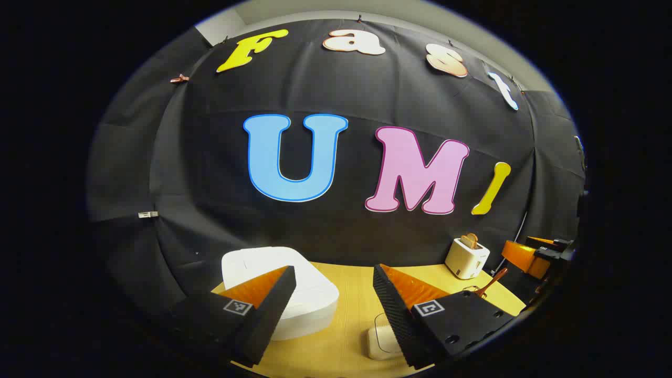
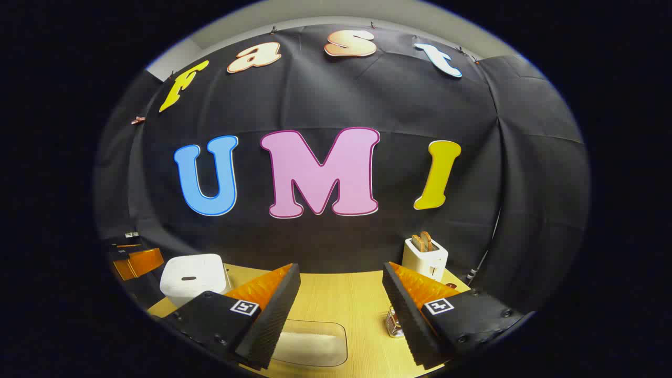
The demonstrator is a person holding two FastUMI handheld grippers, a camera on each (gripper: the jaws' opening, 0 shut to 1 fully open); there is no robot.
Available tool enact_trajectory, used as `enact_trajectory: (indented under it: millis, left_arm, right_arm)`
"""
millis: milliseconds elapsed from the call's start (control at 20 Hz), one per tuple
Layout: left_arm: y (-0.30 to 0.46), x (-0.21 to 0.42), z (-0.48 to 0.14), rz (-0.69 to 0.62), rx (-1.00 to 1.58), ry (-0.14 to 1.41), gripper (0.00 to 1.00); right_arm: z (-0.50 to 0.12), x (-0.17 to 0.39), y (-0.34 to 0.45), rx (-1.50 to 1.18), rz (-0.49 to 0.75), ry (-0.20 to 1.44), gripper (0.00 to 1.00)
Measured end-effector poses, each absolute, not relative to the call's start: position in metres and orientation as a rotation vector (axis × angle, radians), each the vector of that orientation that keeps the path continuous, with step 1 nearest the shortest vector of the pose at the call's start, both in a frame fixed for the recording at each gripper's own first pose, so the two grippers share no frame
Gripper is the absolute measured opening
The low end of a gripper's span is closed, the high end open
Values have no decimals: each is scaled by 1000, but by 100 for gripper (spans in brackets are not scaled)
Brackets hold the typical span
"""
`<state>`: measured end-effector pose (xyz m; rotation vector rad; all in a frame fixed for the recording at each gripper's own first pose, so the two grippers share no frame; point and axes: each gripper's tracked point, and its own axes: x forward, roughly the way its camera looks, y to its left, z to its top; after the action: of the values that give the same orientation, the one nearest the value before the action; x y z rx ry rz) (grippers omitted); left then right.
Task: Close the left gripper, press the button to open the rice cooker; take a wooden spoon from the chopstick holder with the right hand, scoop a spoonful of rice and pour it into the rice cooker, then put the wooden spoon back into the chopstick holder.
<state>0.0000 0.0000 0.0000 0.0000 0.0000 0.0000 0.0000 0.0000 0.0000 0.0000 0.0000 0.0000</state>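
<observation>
Left gripper view is being filled low down by the left gripper [image 1: 334, 294], whose jaws are being held wide apart — not yet closed as the task asks. The rice cooker [image 1: 294, 286] is lying just ahead and to the left of those jaws, its lid down, partly hidden behind the left finger; this gripper is judged the nearer one to it. The button cannot be made out from this side, though a dark slot on the cooker's lid, possibly the button, is being shown in the right gripper view [image 2: 190, 277].

The right gripper [image 2: 341, 296] is likewise being held open, with the rice container [image 2: 315, 344] below it and what is probably the chopstick holder [image 2: 394, 323] beside its right finger — a wooden spoon [image 1: 493, 282] is being seen leaning near the toaster [image 2: 425, 258].

No readable brand or label is being shown
</observation>
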Motion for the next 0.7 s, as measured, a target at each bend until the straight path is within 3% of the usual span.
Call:
enact_trajectory:
  millis: [700]
  left_arm:
    - [7,3,-3,9,37,7,95]
  right_arm:
    - [-12,-6,-13,8,-15,39,97]
